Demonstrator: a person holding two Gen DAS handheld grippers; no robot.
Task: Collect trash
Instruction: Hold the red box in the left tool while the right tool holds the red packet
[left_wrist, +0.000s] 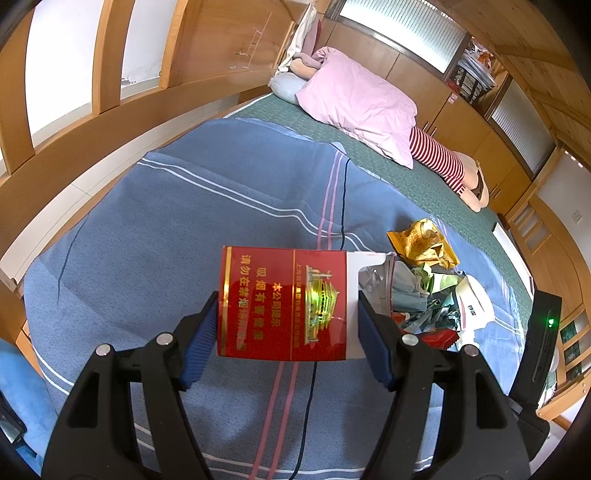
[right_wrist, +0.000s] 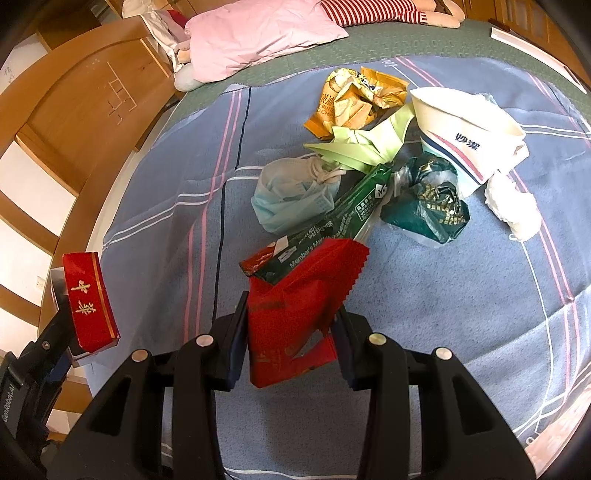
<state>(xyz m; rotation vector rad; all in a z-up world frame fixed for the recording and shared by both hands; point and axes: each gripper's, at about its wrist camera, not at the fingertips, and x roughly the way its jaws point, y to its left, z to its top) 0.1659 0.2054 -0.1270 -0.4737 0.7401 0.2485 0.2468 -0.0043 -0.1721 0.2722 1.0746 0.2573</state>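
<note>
The left tongs (left_wrist: 286, 321) are clamped on a red cigarette pack (left_wrist: 284, 302), held above the blue striped blanket (left_wrist: 221, 192). The right tongs (right_wrist: 290, 339) grip a red wrapper (right_wrist: 291, 314). Beyond lies the trash pile: green wafer wrapper (right_wrist: 343, 218), blue face mask (right_wrist: 288, 199), white paper bowl (right_wrist: 465, 125), orange packet (right_wrist: 351, 99). A pink pillow (right_wrist: 258, 37) rests farther up the bed.

Your left wrist camera looks forward along its hand-held gripper (left_wrist: 286, 325), close above the blue blanket (left_wrist: 207, 206), with the trash pile (left_wrist: 424, 295) off to its right. Your right wrist camera faces that same pile (right_wrist: 369, 177) head-on from near. Both views share the blanket and pink pillow (left_wrist: 358, 107).
</note>
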